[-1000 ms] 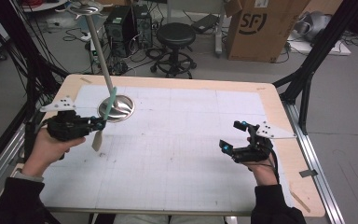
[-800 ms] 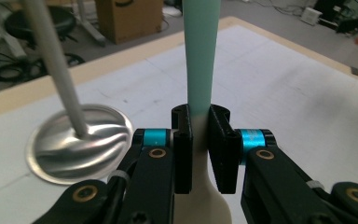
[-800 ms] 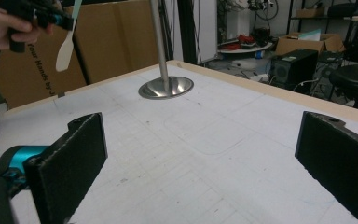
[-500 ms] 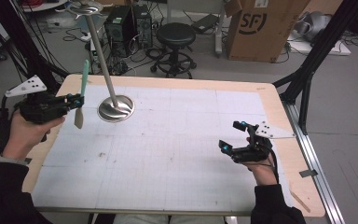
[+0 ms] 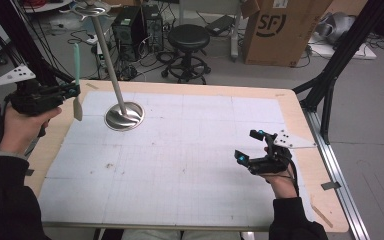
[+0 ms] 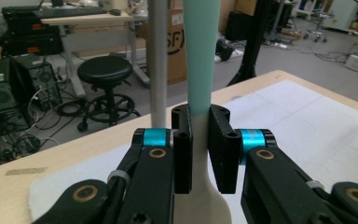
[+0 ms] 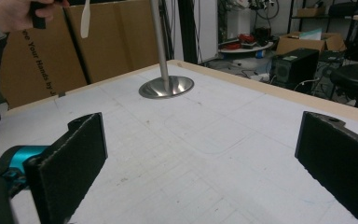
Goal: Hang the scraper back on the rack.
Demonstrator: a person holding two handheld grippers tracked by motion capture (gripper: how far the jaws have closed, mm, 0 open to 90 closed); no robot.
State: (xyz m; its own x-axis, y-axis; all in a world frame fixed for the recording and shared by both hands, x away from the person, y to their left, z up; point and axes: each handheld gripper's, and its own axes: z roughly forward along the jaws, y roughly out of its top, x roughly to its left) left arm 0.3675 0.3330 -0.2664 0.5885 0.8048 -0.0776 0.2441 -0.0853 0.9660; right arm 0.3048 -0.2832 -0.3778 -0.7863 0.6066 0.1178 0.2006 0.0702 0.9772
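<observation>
A spatula (image 5: 76, 82) is being gripped upright by the left tool (image 5: 72, 91), now lifted off the tabletop (image 5: 180, 165) edge, away from the stand (image 5: 124, 116); the right tool (image 5: 250, 146) is being held released.

Shiny metal stand (image 5: 124, 116), matt plastic spatula (image 5: 77, 75), wooden table (image 5: 300, 107)

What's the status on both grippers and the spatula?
Left gripper shut on spatula, held upright off the table's left edge. Right gripper open, empty, low over table. Metal stand beside spatula, not touching.
</observation>
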